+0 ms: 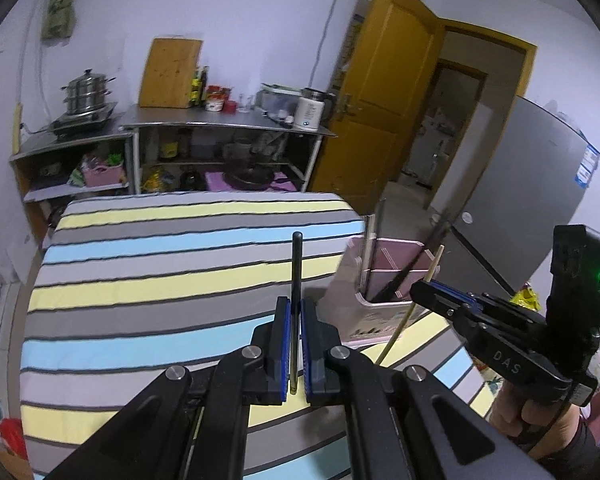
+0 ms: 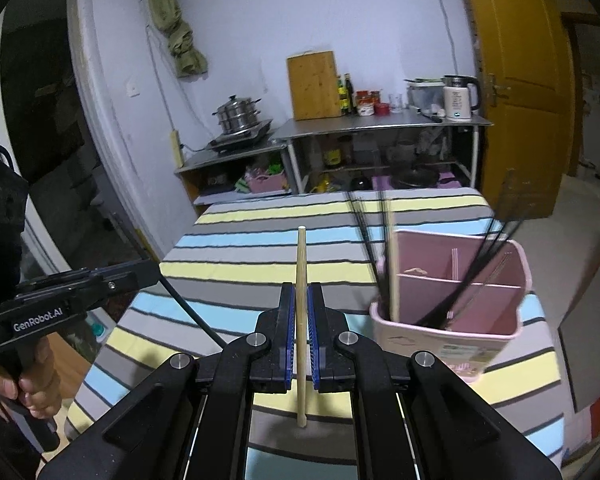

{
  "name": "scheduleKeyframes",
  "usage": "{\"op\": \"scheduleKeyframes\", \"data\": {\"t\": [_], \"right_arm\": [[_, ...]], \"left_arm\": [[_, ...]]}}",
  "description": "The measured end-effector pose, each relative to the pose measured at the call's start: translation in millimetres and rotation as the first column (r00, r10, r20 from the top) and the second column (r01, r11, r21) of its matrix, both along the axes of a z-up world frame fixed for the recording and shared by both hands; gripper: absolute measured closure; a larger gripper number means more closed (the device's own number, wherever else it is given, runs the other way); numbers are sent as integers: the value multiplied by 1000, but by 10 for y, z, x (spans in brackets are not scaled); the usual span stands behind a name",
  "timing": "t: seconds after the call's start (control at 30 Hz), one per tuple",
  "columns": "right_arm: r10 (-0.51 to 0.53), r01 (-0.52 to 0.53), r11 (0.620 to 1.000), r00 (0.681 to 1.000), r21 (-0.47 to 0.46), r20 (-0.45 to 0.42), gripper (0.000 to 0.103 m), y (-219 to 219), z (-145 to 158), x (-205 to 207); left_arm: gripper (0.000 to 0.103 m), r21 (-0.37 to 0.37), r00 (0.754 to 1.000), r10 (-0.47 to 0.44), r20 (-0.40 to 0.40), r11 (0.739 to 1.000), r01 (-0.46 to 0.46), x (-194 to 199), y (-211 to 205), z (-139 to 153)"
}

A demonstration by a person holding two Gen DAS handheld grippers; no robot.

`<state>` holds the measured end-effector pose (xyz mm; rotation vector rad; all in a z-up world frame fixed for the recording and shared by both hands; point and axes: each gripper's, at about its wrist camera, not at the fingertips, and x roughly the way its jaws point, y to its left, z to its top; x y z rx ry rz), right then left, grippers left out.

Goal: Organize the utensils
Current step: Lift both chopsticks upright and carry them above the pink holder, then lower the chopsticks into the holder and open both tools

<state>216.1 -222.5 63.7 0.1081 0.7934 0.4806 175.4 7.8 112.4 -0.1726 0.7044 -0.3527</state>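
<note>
The left gripper's (image 1: 295,312) body, seen from the right wrist view, carries the white lettering "GenRobot.AI"; the right gripper's (image 2: 301,300) arm, seen from the left wrist view, reads "DAS"; a blue-and-white sticker on the grey fridge (image 1: 540,184) at the far right is too small to read.

The pink utensil holder (image 2: 452,312) stands on the striped cloth (image 1: 160,280), near its right edge; inner walls split it into compartments; its left compartment holds a pale wooden stick and dark chopsticks standing upright, and the right compartments hold thin dark and metal chopsticks leaning to the right, with a blurred mesh-like utensil head above them; which utensil sits in which right compartment I cannot tell.

The left gripper is clenched on a black chopstick (image 1: 297,264), its blue pads pressing both sides, the stick pointing away over the cloth; the right gripper is clenched on a wooden chopstick (image 2: 301,264), which runs through the jaws and sticks out at both ends, just left of the holder.

On the far steel counter (image 2: 380,124) stand a stacked steamer pot (image 2: 238,114), a wooden cutting board (image 2: 314,84), bottles, red-lidded jars and a white kettle (image 2: 458,98).
</note>
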Motion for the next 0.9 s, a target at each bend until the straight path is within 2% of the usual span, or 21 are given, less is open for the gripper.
{"op": "scheduleKeyframes", "data": {"t": [0.27, 0.57, 0.73, 0.9], "right_arm": [[-97, 97, 995, 994, 10, 45, 97, -422, 226, 98], [-179, 176, 984, 977, 33, 116, 97, -691, 516, 264], [-215, 209, 976, 966, 56, 146, 97, -776, 577, 387], [-240, 232, 971, 957, 65, 166, 97, -786, 518, 508]], "left_arm": [[99, -13, 994, -91, 60, 996, 92, 135, -411, 378], [99, -43, 985, -118, 122, 991, 124, 357, -629, 758], [99, -52, 984, -119, 134, 991, 127, 524, -717, 790], [99, -50, 986, -121, 112, 991, 127, 693, -839, 654]]}}
